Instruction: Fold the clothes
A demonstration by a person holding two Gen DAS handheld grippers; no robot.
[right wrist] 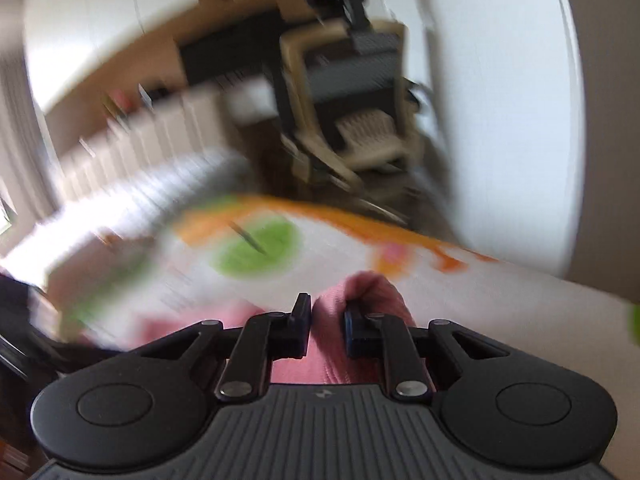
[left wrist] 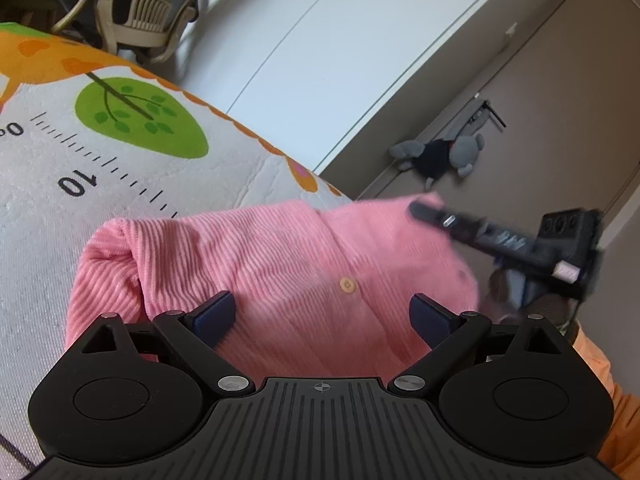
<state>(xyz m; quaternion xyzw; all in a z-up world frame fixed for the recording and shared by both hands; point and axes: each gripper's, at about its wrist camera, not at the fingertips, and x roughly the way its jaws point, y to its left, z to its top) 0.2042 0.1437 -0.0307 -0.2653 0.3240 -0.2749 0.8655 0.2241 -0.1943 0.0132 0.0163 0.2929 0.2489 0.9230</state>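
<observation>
A pink ribbed garment (left wrist: 280, 264) with a small orange button lies bunched on a printed play mat (left wrist: 120, 168). My left gripper (left wrist: 324, 316) hovers over it, open, its dark pads spread wide with only cloth below them. In the left wrist view my right gripper (left wrist: 424, 210) reaches in from the right, blurred, at the garment's far right edge. In the right wrist view, which is motion-blurred, my right gripper (right wrist: 328, 320) is shut on a raised fold of the pink garment (right wrist: 364, 288), cloth pinched between its pads.
The mat (right wrist: 280, 264) shows a green tree, an orange border and a ruler scale. A beige office chair (right wrist: 352, 120) stands beyond it, with white cupboard doors (left wrist: 320, 60) behind. A grey plush toy (left wrist: 440, 156) lies on the floor. Orange cloth (left wrist: 616, 400) sits at the lower right.
</observation>
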